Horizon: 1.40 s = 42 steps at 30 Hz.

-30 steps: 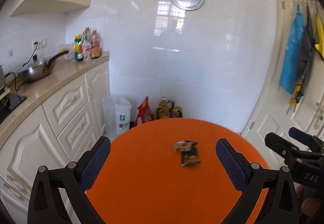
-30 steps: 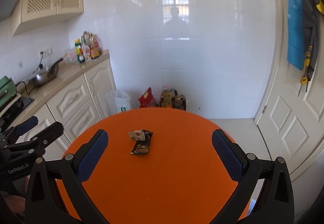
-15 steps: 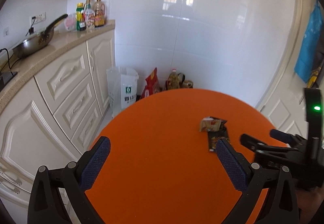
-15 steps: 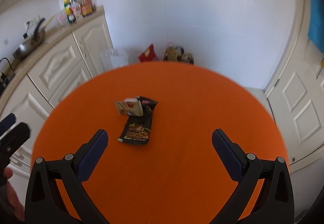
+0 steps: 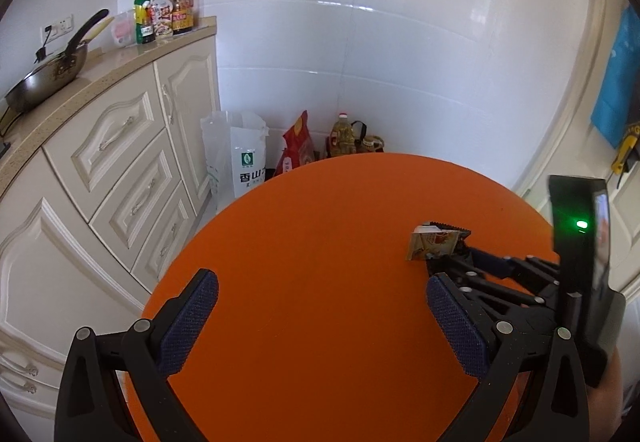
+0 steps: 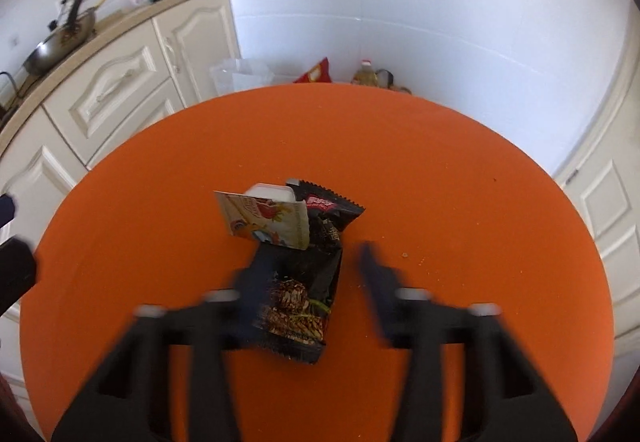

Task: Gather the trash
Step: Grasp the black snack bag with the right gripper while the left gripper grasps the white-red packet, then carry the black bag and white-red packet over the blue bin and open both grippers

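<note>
Two pieces of trash lay touching near the middle of the round orange table (image 6: 440, 170): a black snack wrapper (image 6: 308, 290) lying flat and crinkled, and a pale folded packet (image 6: 266, 220) overlapping its far end, with a small white container (image 6: 272, 191) just behind that. Right gripper (image 6: 312, 274) was low over the black wrapper, its jaws closing with the wrapper's middle between them; fingers blurred, and a gap showed at the right-hand finger (image 6: 374, 274), so no firm pinch yet. Left gripper (image 5: 320, 314) hovered over bare tabletop with jaws wide apart, holding nothing. Judgement: the wrapper looked empty, so very light, thin, limp and glossy, likely to slide or buckle instead of lifting cleanly. Best hold probably across the narrow width at a raised crease, pinching the film into a fold. The pale packet may drag along or drop off.
</note>
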Available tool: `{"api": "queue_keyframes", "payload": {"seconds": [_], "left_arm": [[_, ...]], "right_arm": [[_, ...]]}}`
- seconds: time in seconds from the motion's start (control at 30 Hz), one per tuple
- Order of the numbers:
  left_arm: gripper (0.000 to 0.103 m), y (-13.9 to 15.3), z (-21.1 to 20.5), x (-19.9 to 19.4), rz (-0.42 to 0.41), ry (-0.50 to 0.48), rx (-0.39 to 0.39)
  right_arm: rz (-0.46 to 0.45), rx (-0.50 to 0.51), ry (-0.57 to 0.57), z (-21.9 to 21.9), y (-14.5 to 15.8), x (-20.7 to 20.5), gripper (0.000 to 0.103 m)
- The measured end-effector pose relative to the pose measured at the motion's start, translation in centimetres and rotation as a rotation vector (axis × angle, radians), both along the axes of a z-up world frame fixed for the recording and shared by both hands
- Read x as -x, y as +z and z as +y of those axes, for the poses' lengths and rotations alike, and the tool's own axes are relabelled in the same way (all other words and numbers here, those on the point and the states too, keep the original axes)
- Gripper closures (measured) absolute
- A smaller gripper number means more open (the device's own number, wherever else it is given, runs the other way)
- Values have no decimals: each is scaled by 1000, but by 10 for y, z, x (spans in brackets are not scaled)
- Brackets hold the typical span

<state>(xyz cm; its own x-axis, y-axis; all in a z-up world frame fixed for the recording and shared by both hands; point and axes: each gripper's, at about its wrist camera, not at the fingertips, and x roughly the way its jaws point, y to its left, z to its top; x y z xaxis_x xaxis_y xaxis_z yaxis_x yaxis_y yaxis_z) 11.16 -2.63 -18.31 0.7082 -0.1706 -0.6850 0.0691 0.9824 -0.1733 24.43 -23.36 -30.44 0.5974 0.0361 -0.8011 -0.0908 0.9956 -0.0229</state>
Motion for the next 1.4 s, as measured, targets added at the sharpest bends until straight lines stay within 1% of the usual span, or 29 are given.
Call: {"api": "queue_keyframes", "payload": {"seconds": [0.03, 0.1, 0.2, 0.43, 0.6, 0.83, 0.9, 0.93, 0.97, 1.0, 1.07, 1.1, 1.13, 1.17, 1.23, 1.4], "left_arm": [[1, -2, -1, -4, 1, -6, 1], [1, -4, -8, -13, 1, -22, 2], [1, -8, -15, -24, -1, -46, -8], [1, -23, -37, -42, 10, -119, -30], [1, -37, -64, -74, 38, -174, -48], [3, -57, -102, -124, 75, -186, -49], [6, -64, -112, -138, 90, -189, -44], [13, -67, -117, -143, 100, -193, -36], [23, -72, -121, -151, 114, -198, -26], [26, -76, -123, -157, 121, -195, -26], [36, -78, -128, -164, 98, -193, -52], [44, -79, -130, -166, 91, -189, -64], [57, -80, -130, -169, 84, -184, -71], [60, -83, -128, -171, 86, -189, -55], [60, -86, -124, -173, 98, -196, -13], [60, -94, -110, -173, 97, -187, 10]], "right_arm": [[1, 1, 9, -1, 0, 2, 80], [-2, 6, 29, -3, 1, 5, 88], [-3, -1, 24, -11, 3, 12, 94], [-4, -23, -24, -40, 7, 29, 96], [-6, -42, -54, -56, 9, 34, 96], [-13, -58, -70, -67, 9, 33, 96], [-14, -64, -73, -70, 9, 32, 97], [-15, -64, -75, -71, 9, 32, 97], [-16, -65, -77, -73, 9, 32, 97], [-18, -65, -83, -76, 10, 33, 97], [-20, -66, -94, -80, 11, 32, 97], [-21, -72, -100, -84, 11, 33, 97], [-23, -74, -107, -86, 12, 34, 97], [-25, -75, -111, -89, 13, 35, 97], [-28, -85, -119, -94, 16, 39, 97], [-44, -100, -138, -102, 24, 51, 98]]}}
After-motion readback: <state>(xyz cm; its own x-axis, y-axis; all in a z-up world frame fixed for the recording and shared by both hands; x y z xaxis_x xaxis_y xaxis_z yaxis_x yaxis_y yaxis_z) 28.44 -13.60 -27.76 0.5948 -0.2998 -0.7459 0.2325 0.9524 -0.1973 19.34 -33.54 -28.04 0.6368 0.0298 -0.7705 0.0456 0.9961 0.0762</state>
